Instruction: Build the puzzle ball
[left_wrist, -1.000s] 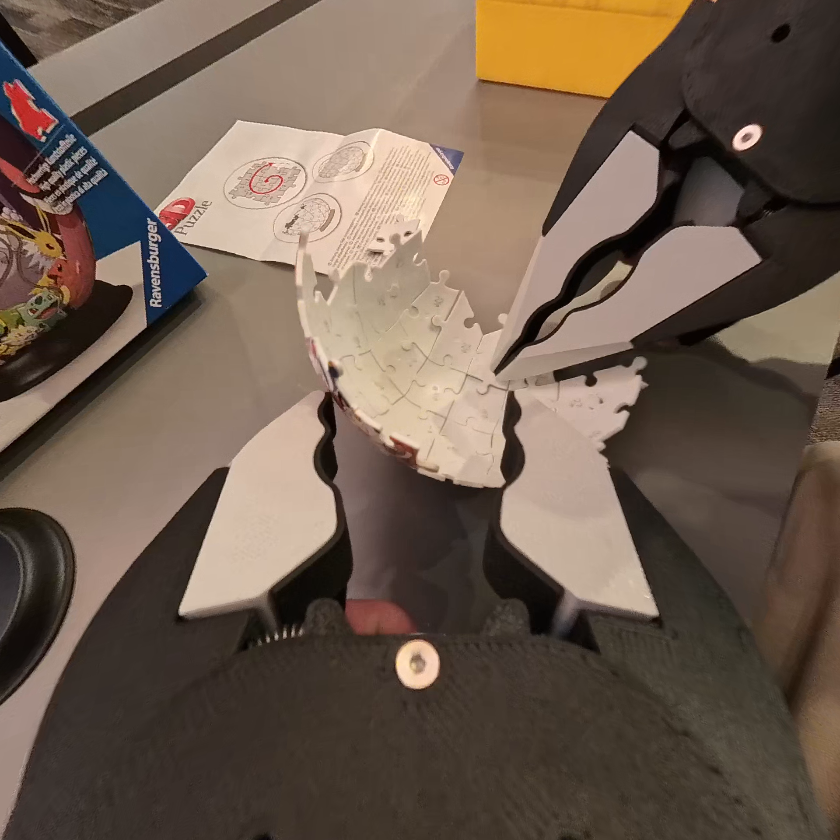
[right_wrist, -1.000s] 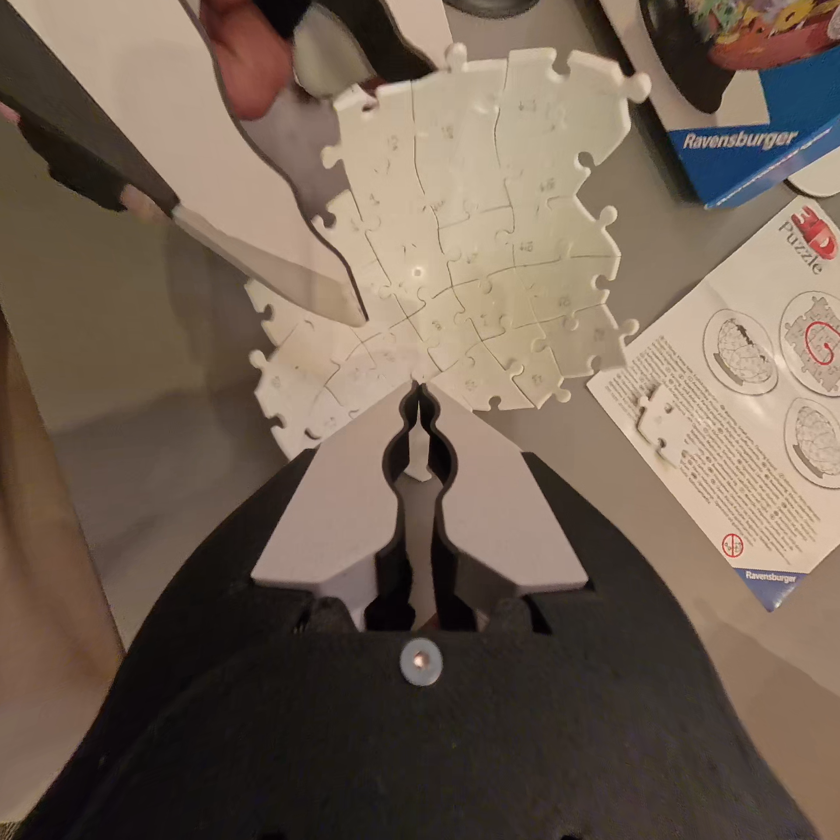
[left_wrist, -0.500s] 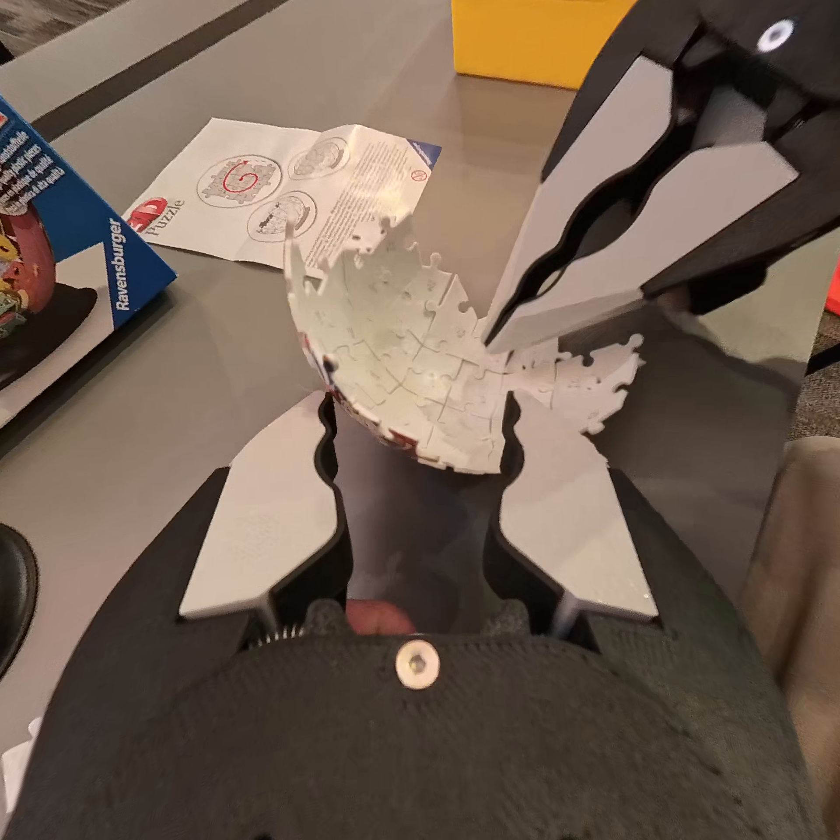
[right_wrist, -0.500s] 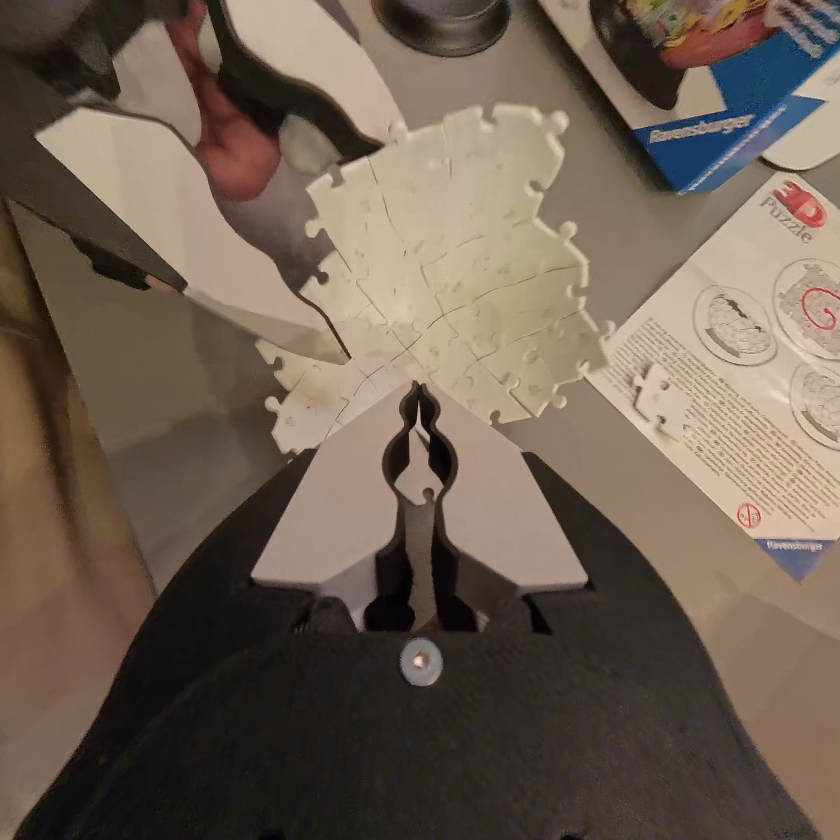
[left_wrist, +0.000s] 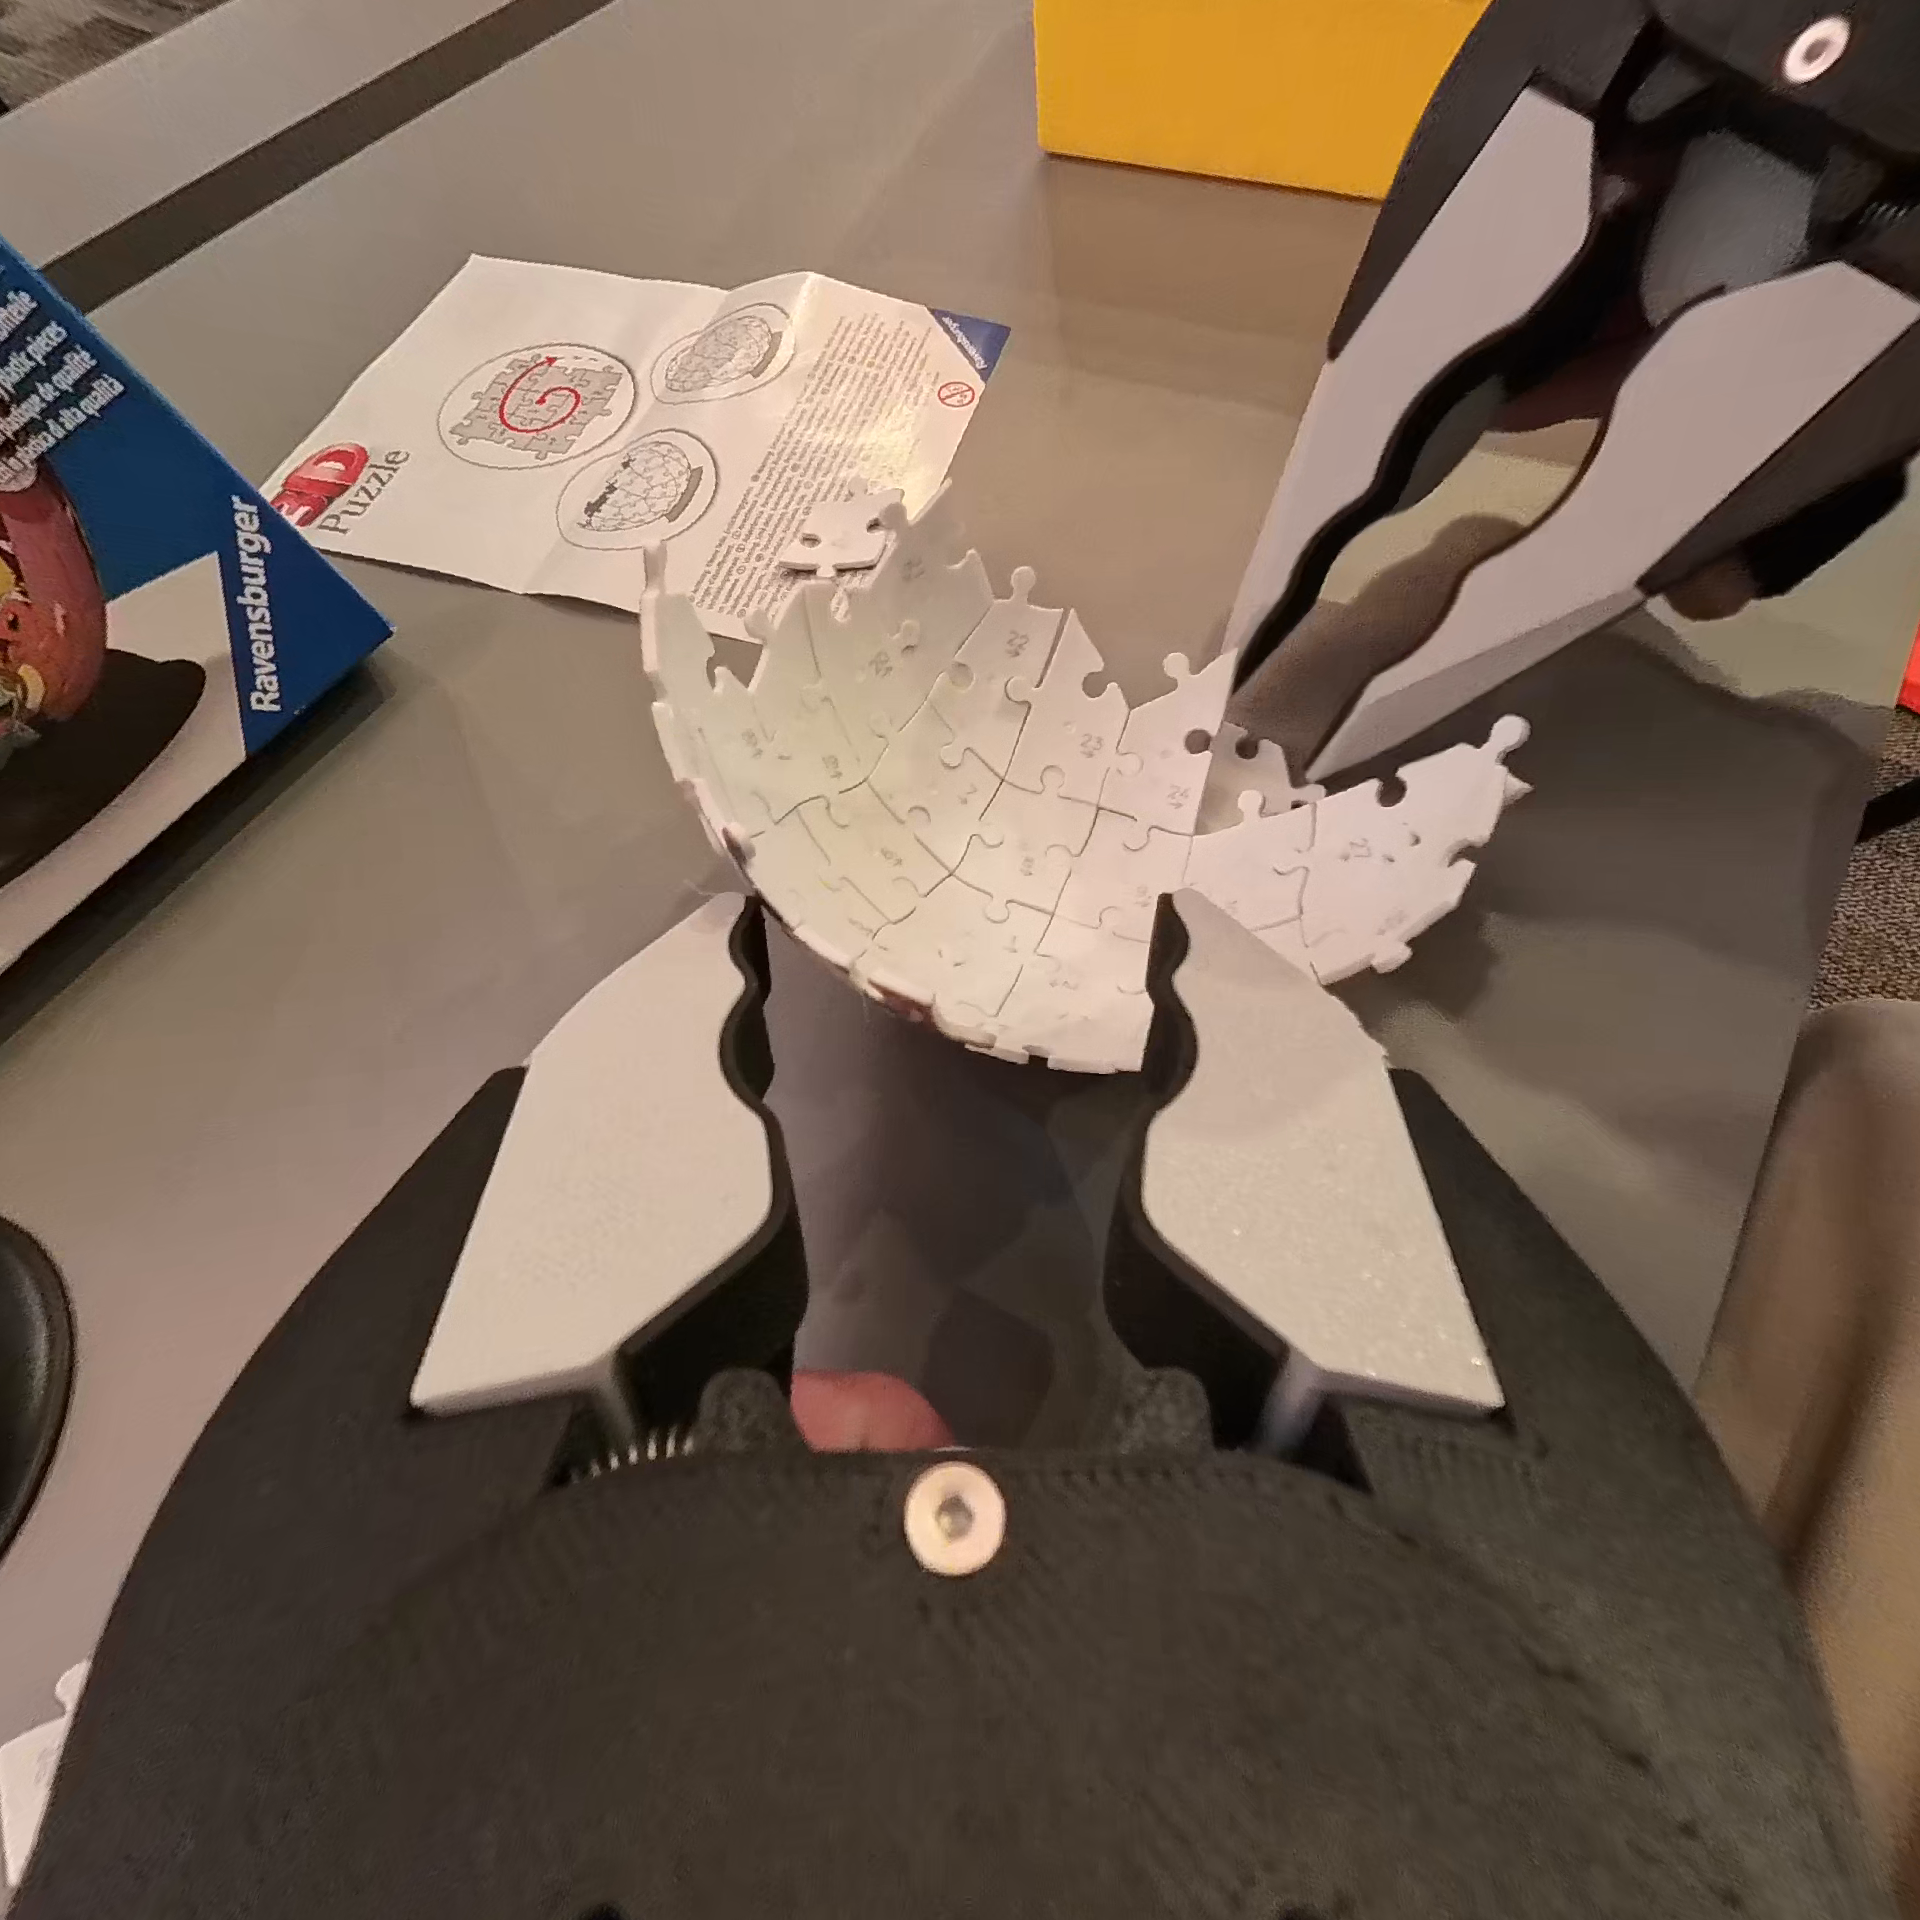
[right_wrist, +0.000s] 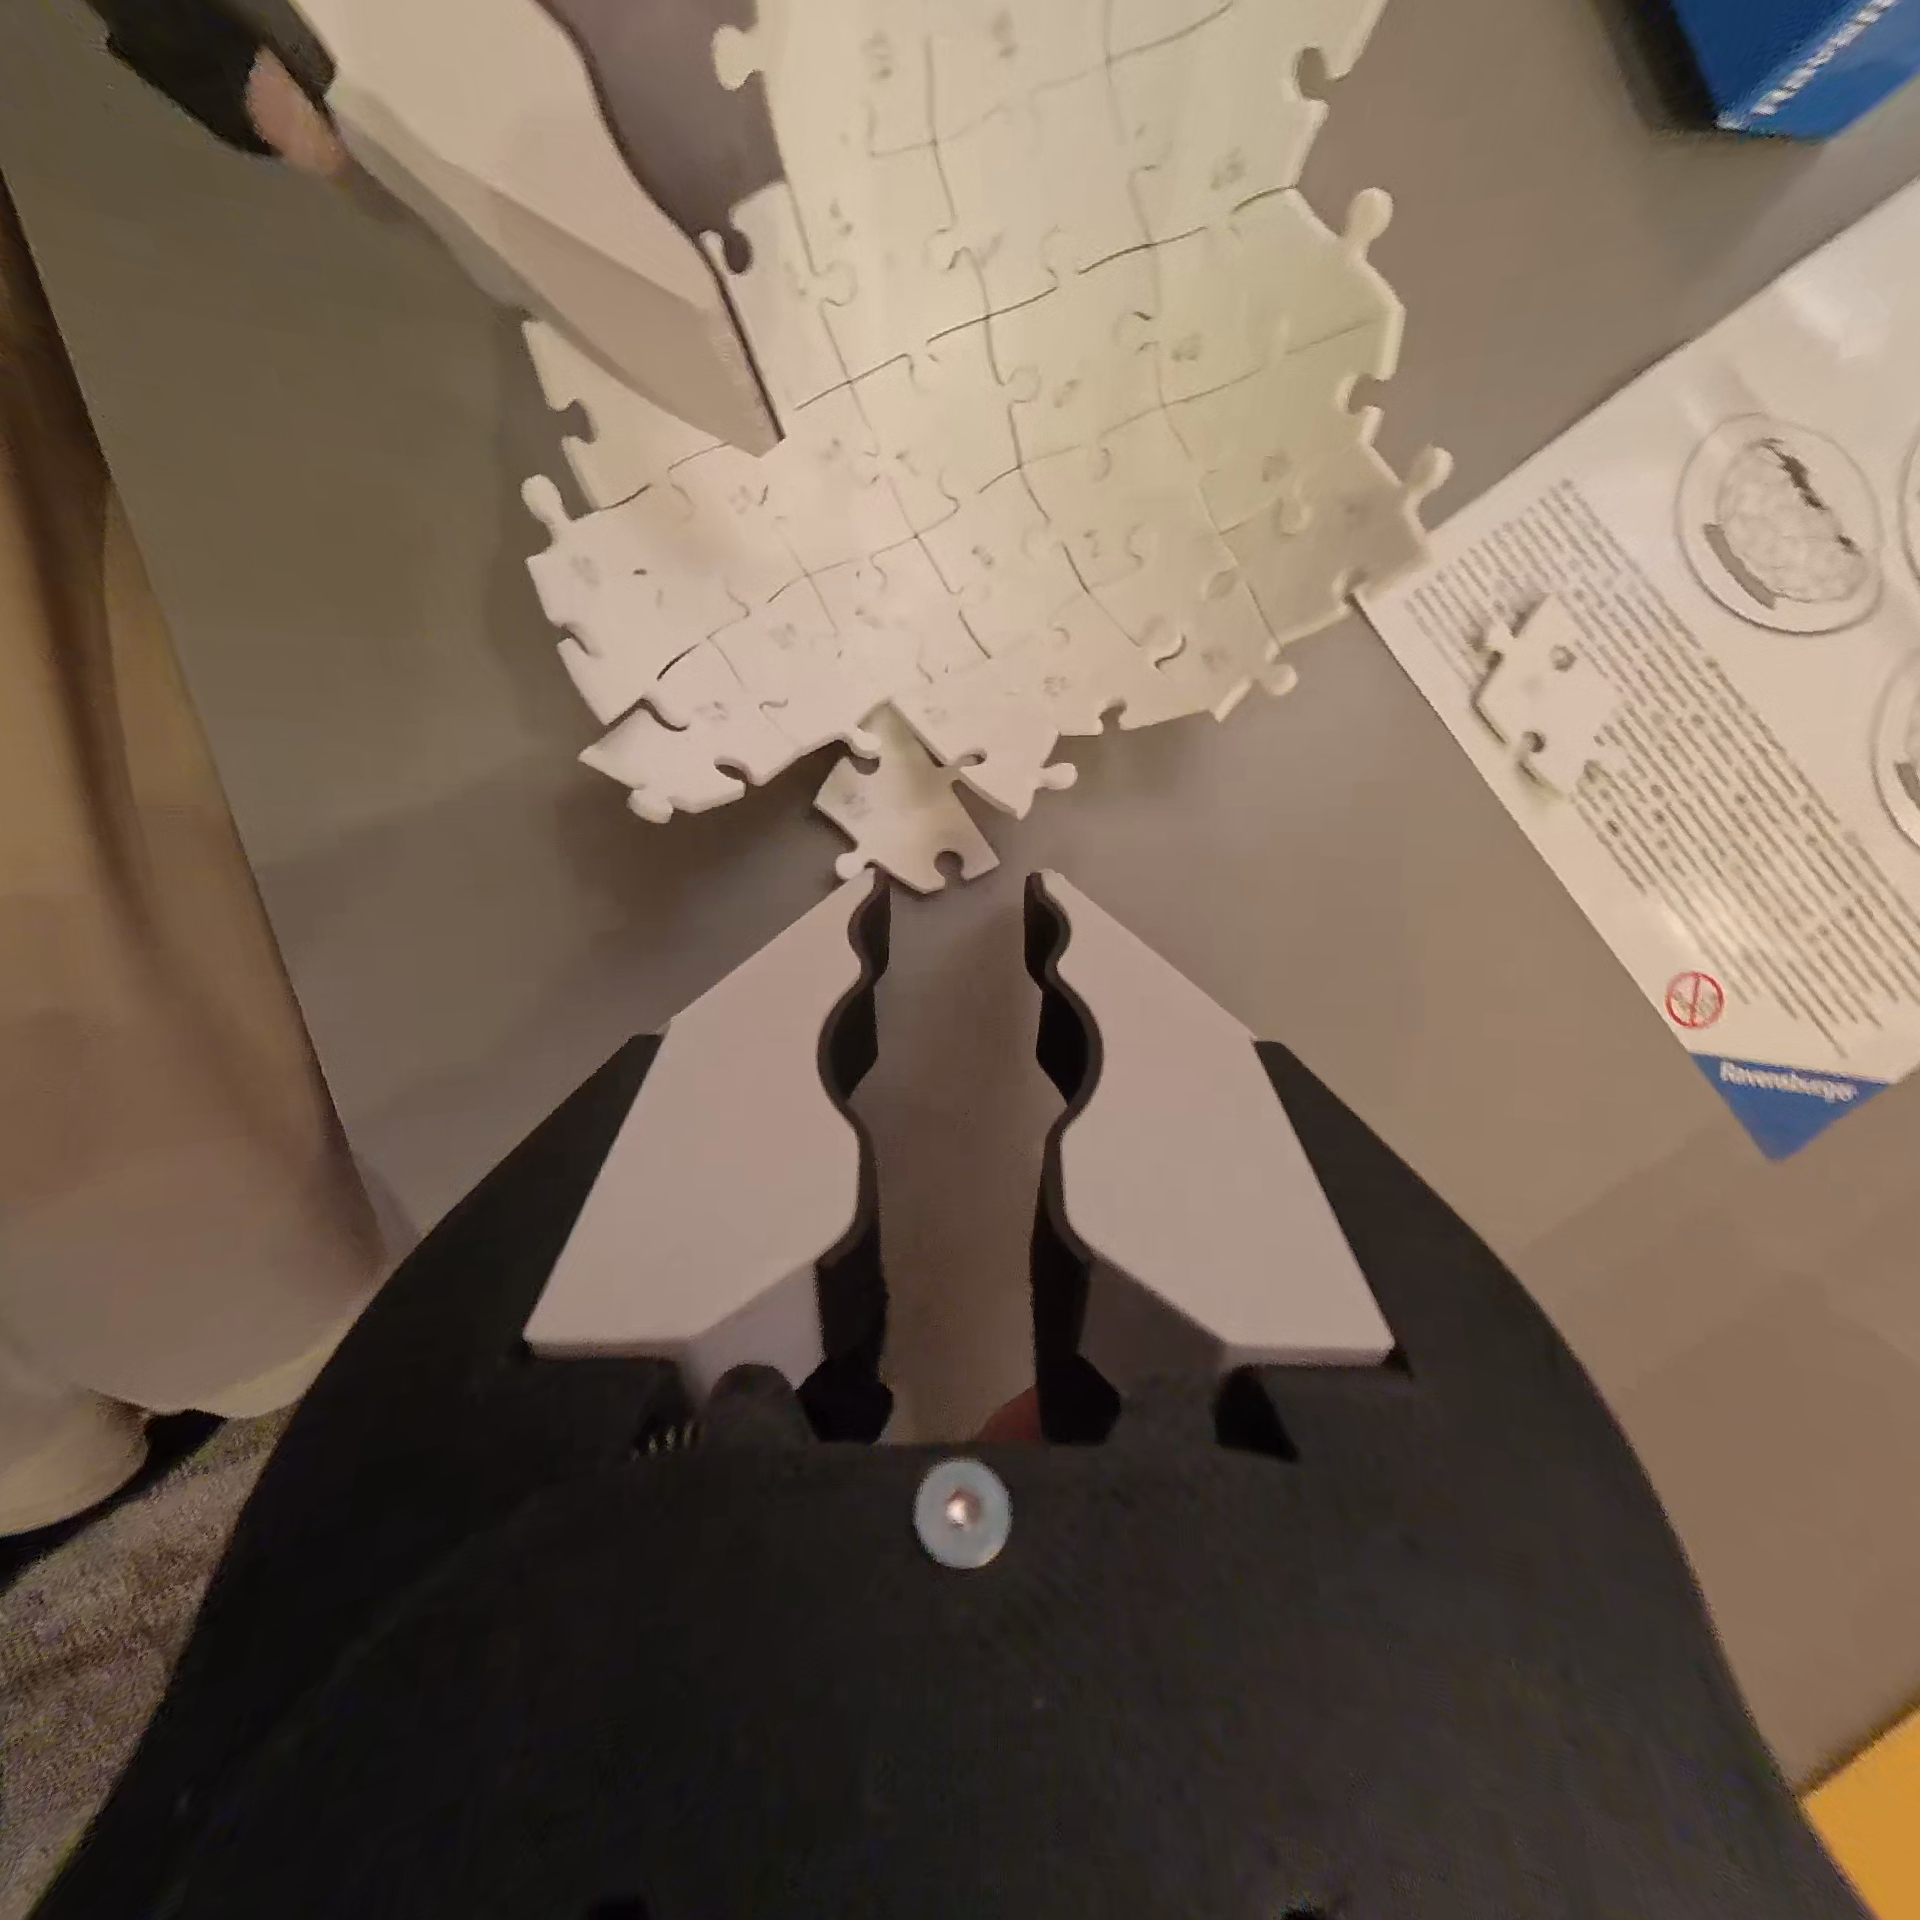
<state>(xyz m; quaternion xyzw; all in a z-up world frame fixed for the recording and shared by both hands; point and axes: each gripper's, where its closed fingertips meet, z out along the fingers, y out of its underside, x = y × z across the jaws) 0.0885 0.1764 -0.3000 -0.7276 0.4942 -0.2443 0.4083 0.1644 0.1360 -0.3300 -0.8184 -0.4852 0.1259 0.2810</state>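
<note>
The part-built puzzle ball (left_wrist: 935, 821) is a curved white shell of joined pieces, with its inner side showing. My left gripper (left_wrist: 956, 914) is shut on the shell's lower part and holds it above the grey table. In the right wrist view the shell (right_wrist: 1039, 416) is just ahead, with a left finger (right_wrist: 582, 249) on its upper left. My right gripper (right_wrist: 958, 883) is open and empty. A white piece (right_wrist: 914, 831) sits tilted at the shell's near rim, just off its fingertips. I cannot tell whether it is locked in. The right gripper (left_wrist: 1278, 717) also shows at the shell's right rim.
A loose white piece (left_wrist: 842, 535) lies on the instruction sheet (left_wrist: 582, 447) behind the shell; both show in the right wrist view (right_wrist: 1548, 691) (right_wrist: 1714, 831). The blue puzzle box (left_wrist: 208, 582) is left, a yellow box (left_wrist: 1226, 83) behind, a black stand (left_wrist: 26, 1351) near left.
My right gripper has opened, let go of the piece at the shell's rim and drawn back a little. My left gripper kept hold of the shell and shifted slightly.
</note>
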